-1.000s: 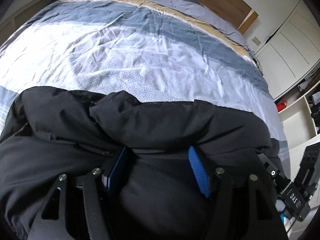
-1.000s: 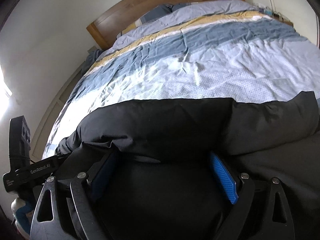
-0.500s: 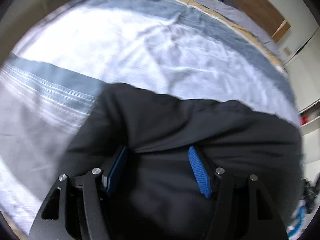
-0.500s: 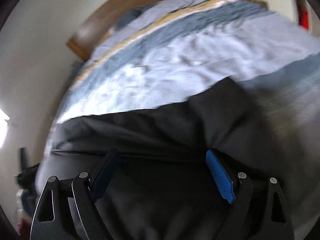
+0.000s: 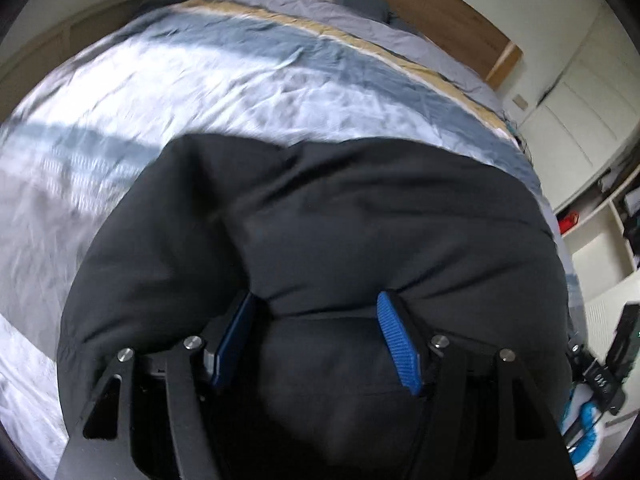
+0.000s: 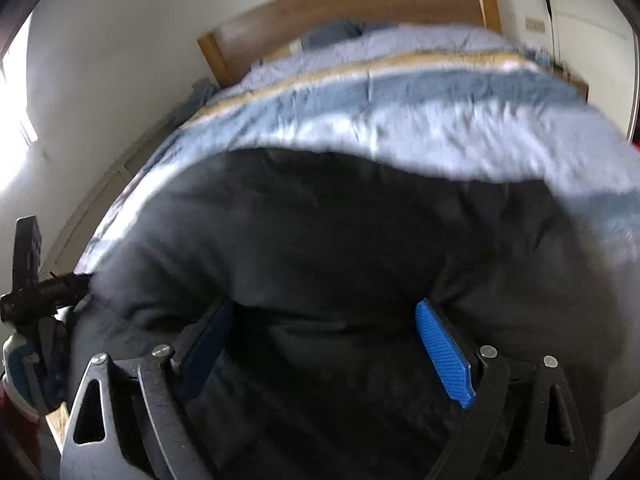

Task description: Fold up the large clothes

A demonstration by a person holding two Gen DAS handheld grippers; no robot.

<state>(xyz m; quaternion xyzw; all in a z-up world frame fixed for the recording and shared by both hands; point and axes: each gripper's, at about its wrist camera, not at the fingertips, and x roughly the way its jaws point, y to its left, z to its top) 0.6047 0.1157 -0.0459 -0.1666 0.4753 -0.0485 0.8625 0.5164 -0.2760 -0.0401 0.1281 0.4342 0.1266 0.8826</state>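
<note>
Looking through the left wrist view first, the left tool [image 5: 316,334] has its blue pads [image 5: 398,344] wide apart with a puffy roll of the black jacket [image 5: 360,216] bulging between them; they press into the padding from both sides, so it grips a thick bunch of the garment. Compared with a second ago, the jacket now shows as a narrower, rounder bundle, its left edge drawn in so that more of the striped duvet [image 5: 240,80] on the bed lies bare at that side. The view has also swung back toward the wooden headboard [image 5: 420,4] after tilting away half a second earlier. The other tool's body shows at the lower right edge.

Turning to the right wrist view, the right tool [image 6: 320,344] likewise holds a fat fold of jacket [image 6: 340,232] between spread pads [image 6: 442,356]. The frame is blurred with motion, and the garment fills more of it than before, its far edge curved rather than flat.

Judging from this, both tools are carrying the gathered half over together, and the fold is mid-swing, not yet laid down.
</note>
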